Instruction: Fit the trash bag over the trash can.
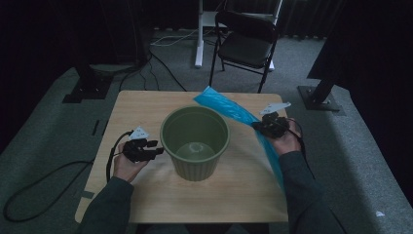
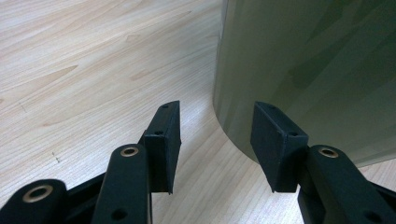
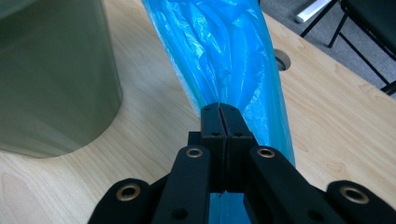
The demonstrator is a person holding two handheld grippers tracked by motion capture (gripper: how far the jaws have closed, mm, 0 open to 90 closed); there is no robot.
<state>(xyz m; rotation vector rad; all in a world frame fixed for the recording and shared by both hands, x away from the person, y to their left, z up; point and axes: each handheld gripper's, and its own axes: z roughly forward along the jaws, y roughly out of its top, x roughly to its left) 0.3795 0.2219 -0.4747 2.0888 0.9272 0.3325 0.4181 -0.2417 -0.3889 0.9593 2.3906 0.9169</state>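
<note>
A green ribbed bin (image 1: 195,141) stands upright and empty in the middle of the wooden table (image 1: 141,105). A long blue plastic bag (image 1: 229,108) lies stretched along the table's right side, from the far edge to the near right corner. My right gripper (image 1: 259,126) is shut on the bag (image 3: 224,51) around its middle, jaws pressed together over the film. My left gripper (image 1: 157,147) sits just left of the bin, open, its jaws pointing at the bin wall (image 2: 308,70) with nothing between them.
A black folding chair (image 1: 246,41) stands beyond the table's far edge, next to a white stand leg (image 1: 198,34). Cables run over the grey carpet at left. A round cable hole (image 3: 281,59) is in the tabletop beside the bag.
</note>
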